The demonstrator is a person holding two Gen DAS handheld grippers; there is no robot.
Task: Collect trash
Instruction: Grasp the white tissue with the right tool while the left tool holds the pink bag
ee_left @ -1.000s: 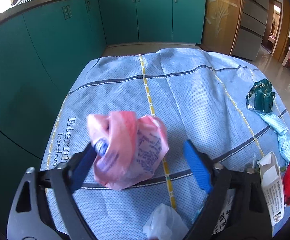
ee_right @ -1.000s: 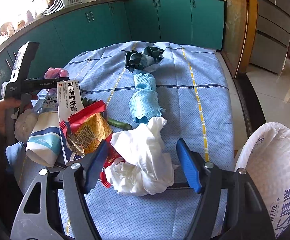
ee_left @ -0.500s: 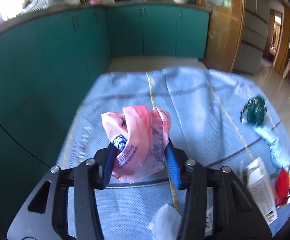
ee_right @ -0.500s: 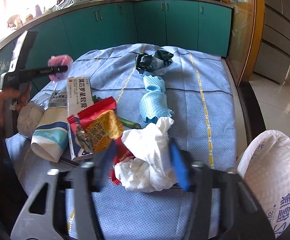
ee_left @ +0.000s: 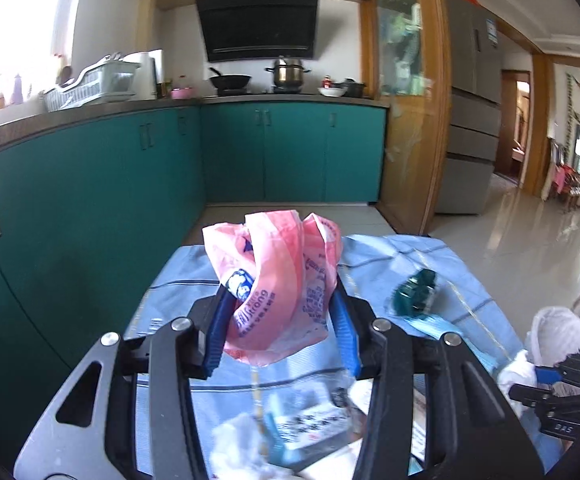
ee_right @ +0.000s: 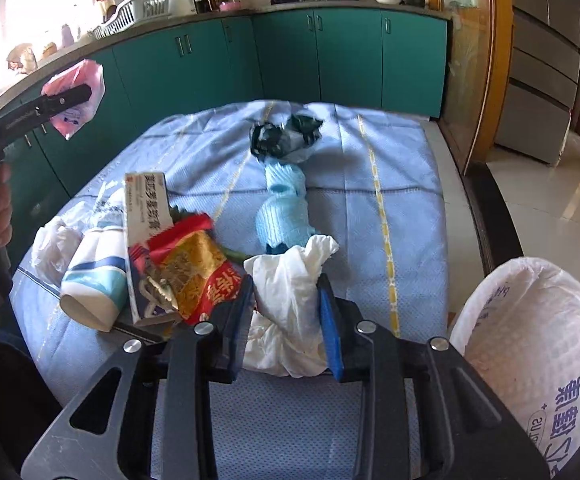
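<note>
Left gripper [ee_left: 280,320]: blue pads closed on a crumpled pink plastic bag [ee_left: 276,280], held clear of the table and raised against the teal cabinets; the same bag shows in the right wrist view, pinched at the tip of the raised tool. Right gripper [ee_right: 286,328]: pads closed on a wad of white tissue [ee_right: 290,304], low at the near edge of the table's blue cloth [ee_right: 402,208]; whether the wad has left the cloth cannot be told. Bin with white liner [ee_right: 530,340]: off the table's right side, mouth open toward the camera, well apart from the pink bag. Trash lying on the cloth: red and gold snack wrapper [ee_right: 194,268], just beside the tissue; white carton with red print [ee_right: 148,216]; white and blue paper cup [ee_right: 98,280] on its side; blue cloth roll [ee_right: 286,216]; dark green foil wrapper [ee_right: 282,136] at the far end. Hazards, as judged: the pink bag is slack film gripped through loose folds and may slide out on the long carry across the table to the bin; the tissue hangs loose below the pads and may drag the touching snack wrapper or tear; both tools heading for one bin mouth may collide.
</note>
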